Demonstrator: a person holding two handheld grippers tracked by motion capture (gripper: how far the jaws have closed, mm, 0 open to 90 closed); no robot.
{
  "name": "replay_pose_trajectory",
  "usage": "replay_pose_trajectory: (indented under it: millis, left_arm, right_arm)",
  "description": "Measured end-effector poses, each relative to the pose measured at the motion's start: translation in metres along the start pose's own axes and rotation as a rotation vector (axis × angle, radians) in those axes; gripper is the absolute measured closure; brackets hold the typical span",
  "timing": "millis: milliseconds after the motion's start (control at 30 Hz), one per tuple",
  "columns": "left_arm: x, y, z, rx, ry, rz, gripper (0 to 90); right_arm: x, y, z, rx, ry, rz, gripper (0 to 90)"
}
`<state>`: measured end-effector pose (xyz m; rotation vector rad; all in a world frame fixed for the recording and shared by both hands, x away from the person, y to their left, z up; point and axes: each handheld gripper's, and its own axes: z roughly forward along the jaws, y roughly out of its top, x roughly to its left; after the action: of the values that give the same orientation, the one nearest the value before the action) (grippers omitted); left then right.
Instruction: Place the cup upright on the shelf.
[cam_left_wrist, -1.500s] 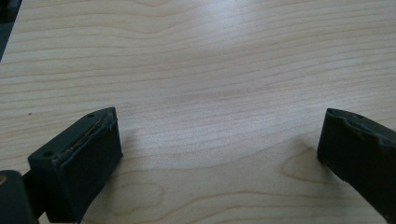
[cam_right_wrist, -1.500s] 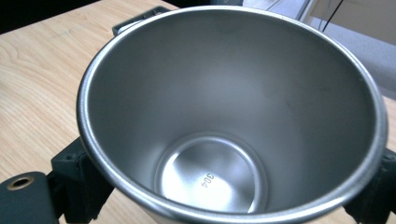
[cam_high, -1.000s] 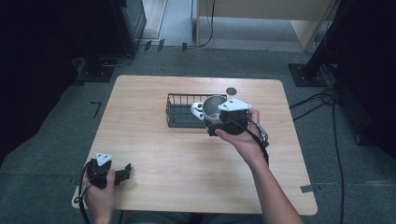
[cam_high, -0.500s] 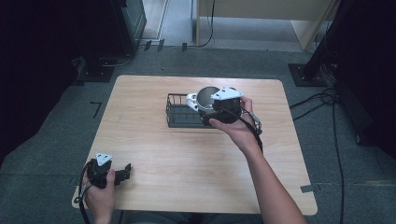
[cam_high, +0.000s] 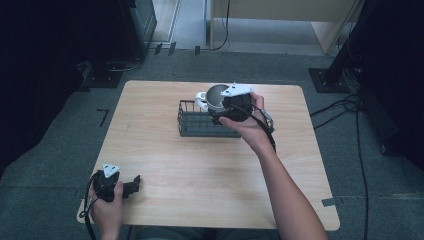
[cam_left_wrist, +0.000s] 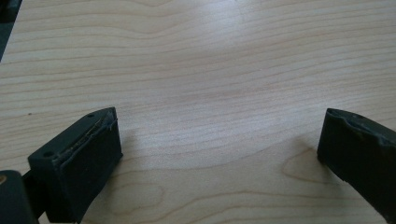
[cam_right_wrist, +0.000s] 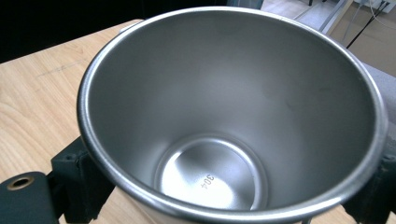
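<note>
While the right gripper clamps the shiny steel mug above the black wire basket near the desk's far edge, and the left gripper rests wide open and empty, the smooth wall could slip.

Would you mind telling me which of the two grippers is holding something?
The right gripper, over the black wire basket: its jaws clamp a steel cup. The left gripper rests open near the table's front corner.

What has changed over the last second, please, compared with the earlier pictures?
The right claw, shut on the cup, has carried it away from the person, from the near right side of the basket to above its far right corner. The cup has not been let go. The left claw stays open near the table's near left corner, and the basket has not moved.
</note>
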<state>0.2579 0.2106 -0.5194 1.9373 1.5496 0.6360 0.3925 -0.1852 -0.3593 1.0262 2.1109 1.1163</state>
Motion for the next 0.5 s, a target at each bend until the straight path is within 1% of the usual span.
replay_pose_trajectory:
  millis: [200, 233, 267, 367, 400, 500]
  left_arm:
    - [0.0, 0.0, 0.0, 0.0, 0.0, 0.0, 0.0]
    - [0.0, 0.0, 0.0, 0.0, 0.0, 0.0, 0.0]
    - [0.0, 0.0, 0.0, 0.0, 0.0, 0.0, 0.0]
    - [0.0, 0.0, 0.0, 0.002, 0.0, 0.002, 0.0]
    - [0.0, 0.0, 0.0, 0.0, 0.0, 0.0, 0.0]
    - [0.0, 0.0, 0.0, 0.001, 0.0, 0.0, 0.0]
  right_arm:
    - [-0.005, 0.002, 0.012, 0.014, -0.003, 0.005, 7.8]
    - [-0.005, 0.002, 0.012, 0.014, -0.003, 0.005, 7.8]
    - [-0.007, 0.003, 0.017, 0.015, -0.004, 0.0, 7.8]
    - [-0.007, 0.003, 0.019, 0.014, -0.004, 0.001, 7.8]
    - [-0.008, 0.004, 0.022, 0.014, -0.002, 0.007, 7.8]
    - [-0.008, 0.004, 0.026, 0.016, -0.004, 0.004, 7.8]
